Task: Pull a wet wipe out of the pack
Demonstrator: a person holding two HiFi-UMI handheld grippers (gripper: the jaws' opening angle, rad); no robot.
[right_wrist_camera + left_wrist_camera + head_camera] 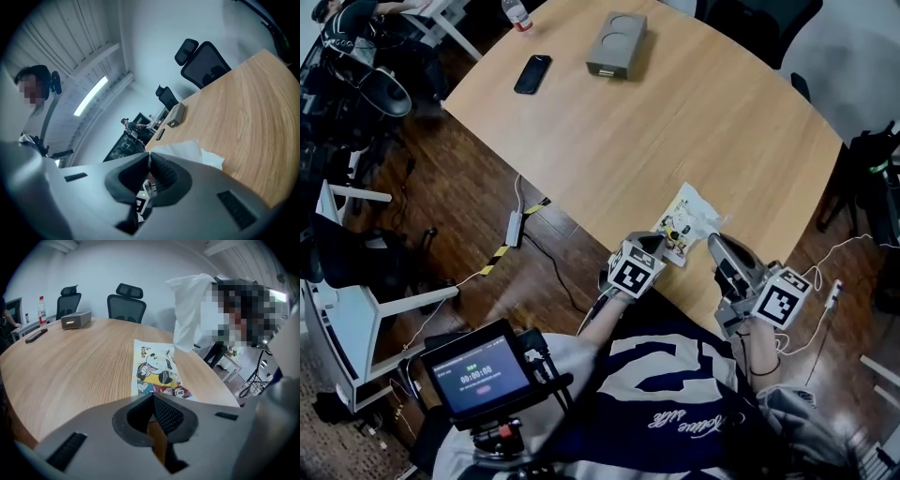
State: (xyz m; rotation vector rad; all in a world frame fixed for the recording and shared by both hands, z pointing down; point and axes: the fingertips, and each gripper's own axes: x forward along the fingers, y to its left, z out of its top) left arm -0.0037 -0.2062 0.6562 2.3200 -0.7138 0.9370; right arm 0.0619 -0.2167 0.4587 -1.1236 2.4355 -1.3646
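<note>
The wet wipe pack (681,226), printed with cartoon figures, lies flat near the near edge of the wooden table (675,112). In the left gripper view the pack (157,371) stretches away just past my jaws. My left gripper (652,246) (152,397) is shut, with its tips down at the pack's near end. My right gripper (713,242) (149,157) is lifted above the pack and shut on a white wet wipe (187,151). That wipe (189,310) hangs in the air at the upper right of the left gripper view.
A black phone (532,74), a grey box (617,44) and a bottle (517,14) sit at the table's far end. Office chairs (126,301) stand behind it. Cables (517,225) run over the floor on the left. A screen device (478,372) hangs at the person's chest.
</note>
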